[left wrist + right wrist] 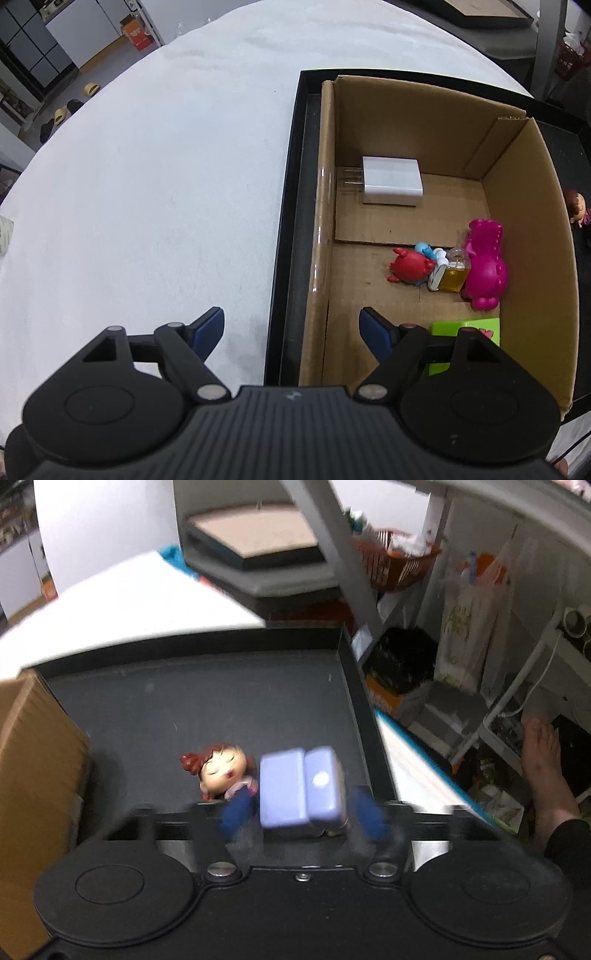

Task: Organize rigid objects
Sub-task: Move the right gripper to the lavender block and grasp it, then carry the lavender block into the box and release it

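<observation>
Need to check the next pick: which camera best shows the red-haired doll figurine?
The right wrist view: the red-haired doll figurine lies on the black tray just ahead of the right gripper, though slightly blurred. The left wrist view catches only a sliver beyond the cardboard box.

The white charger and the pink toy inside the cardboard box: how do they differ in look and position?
The white charger is a plain block with metal prongs; the pink toy is a rounded, bumpy figure. The charger lies alone at the far end of the cardboard box; the pink toy rests against the right wall, touching a small yellow bottle. Both lie on the box floor, untouched by either hand-held gripper.
</observation>
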The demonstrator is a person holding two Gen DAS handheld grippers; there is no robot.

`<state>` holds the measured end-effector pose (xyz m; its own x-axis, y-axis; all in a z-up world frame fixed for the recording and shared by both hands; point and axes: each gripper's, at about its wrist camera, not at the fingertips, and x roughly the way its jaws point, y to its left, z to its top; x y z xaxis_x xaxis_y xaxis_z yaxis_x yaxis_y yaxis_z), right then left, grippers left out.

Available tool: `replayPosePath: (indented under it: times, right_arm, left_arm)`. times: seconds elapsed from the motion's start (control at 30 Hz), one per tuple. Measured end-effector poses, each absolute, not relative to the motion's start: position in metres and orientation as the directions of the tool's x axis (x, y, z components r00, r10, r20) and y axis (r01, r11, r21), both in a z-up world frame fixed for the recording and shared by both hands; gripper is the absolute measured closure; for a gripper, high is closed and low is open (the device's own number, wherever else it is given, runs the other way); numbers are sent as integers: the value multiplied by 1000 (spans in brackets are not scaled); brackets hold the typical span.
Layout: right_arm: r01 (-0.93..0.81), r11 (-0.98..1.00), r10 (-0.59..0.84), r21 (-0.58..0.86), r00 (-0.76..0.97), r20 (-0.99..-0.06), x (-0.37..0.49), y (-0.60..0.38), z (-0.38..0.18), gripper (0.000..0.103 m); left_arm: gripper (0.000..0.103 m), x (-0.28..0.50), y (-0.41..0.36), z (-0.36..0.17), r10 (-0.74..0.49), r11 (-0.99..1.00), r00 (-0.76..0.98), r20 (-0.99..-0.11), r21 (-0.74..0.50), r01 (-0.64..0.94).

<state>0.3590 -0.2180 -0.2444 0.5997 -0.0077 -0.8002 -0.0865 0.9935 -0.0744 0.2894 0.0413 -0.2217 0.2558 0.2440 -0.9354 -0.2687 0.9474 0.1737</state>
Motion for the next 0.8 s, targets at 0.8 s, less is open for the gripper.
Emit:
replayPosePath:
  times: [0.8]
  right_arm:
    - [-87,995,90,48,577,-812,326,-213,-204,59]
  left_arm:
    - [24,273,58,-208,178,954,289,-941,92,-285]
